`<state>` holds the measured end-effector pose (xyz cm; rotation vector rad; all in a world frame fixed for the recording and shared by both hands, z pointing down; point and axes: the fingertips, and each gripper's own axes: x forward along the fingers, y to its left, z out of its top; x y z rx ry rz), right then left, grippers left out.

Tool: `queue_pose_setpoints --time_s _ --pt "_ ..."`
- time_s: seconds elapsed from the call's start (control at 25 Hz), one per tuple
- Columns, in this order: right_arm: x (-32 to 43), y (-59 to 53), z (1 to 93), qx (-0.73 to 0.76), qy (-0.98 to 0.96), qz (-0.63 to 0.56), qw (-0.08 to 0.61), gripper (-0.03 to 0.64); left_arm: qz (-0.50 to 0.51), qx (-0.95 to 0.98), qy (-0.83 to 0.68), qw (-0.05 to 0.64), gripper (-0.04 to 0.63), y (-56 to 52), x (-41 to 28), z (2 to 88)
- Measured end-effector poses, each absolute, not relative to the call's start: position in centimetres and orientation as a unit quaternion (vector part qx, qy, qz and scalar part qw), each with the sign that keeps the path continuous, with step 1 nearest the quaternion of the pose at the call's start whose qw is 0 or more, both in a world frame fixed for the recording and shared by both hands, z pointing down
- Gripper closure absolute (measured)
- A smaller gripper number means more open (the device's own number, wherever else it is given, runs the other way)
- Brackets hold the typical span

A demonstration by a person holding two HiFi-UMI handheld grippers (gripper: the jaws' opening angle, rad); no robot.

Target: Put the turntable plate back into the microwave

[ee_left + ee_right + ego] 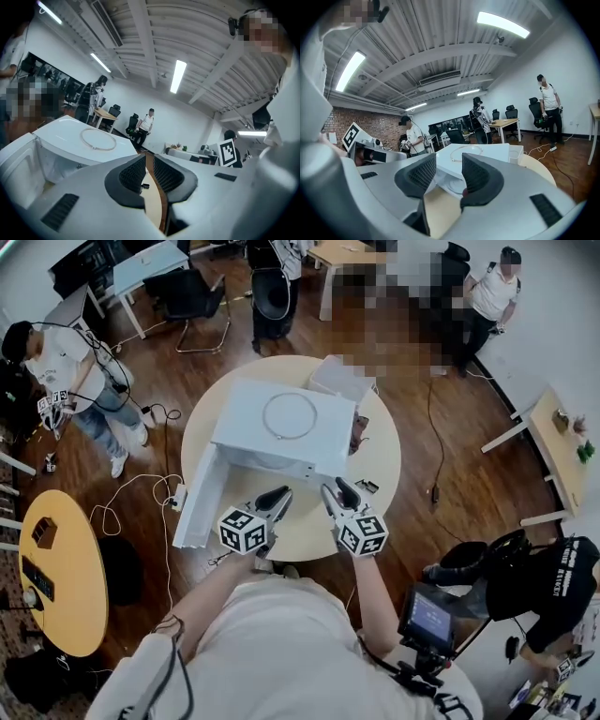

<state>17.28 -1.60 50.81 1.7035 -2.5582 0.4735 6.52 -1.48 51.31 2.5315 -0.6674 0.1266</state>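
A white microwave [281, 442] stands on a round cream table [380, 460], its door [200, 507] swung open to the left. A thin roller ring [263, 415] lies on its top; the ring [97, 148] also shows in the left gripper view. Through the right gripper's jaws, a pale round plate [452, 185] seems to lie inside the cavity. My left gripper [279, 495] hangs before the opening, jaws a thin slit apart and empty [146, 159]. My right gripper [335, 488] is beside it, open wider and empty [449, 173].
A small dark object [367, 487] lies on the table right of the microwave. People stand at the left [66, 371], far right [492, 292] and near right [553, 587]. A yellow round table [61, 568], a camera rig [429, 615] and floor cables [141, 493] surround me.
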Motion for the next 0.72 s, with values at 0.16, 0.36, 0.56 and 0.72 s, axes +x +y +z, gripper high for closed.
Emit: queue_pose_setpoints --time_s 0.16,0.36,0.56,0.72 --pt "17.8 -0.4 51.4 0.55 -0.82 0.16 0.01 0.448 0.038 0.92 -0.285 0.267 0.558 -1.7 4.1 51.7" --pt "17.6 1.0 51.3 0.538 -0.83 0.148 0.011 0.448 0.02 0.917 -0.313 0.248 0.558 -1.1 2.1 50.1" --pt "16.2 1.3 50.7 0.533 -0.833 0.148 0.003 0.448 -0.003 0.903 -0.335 0.267 0.558 -0.6 0.2 50.1" --pt "13.9 1.4 50.6 0.518 -0.845 0.134 0.016 0.448 -0.009 0.902 -0.336 0.271 0.558 0.1 -0.8 50.4"
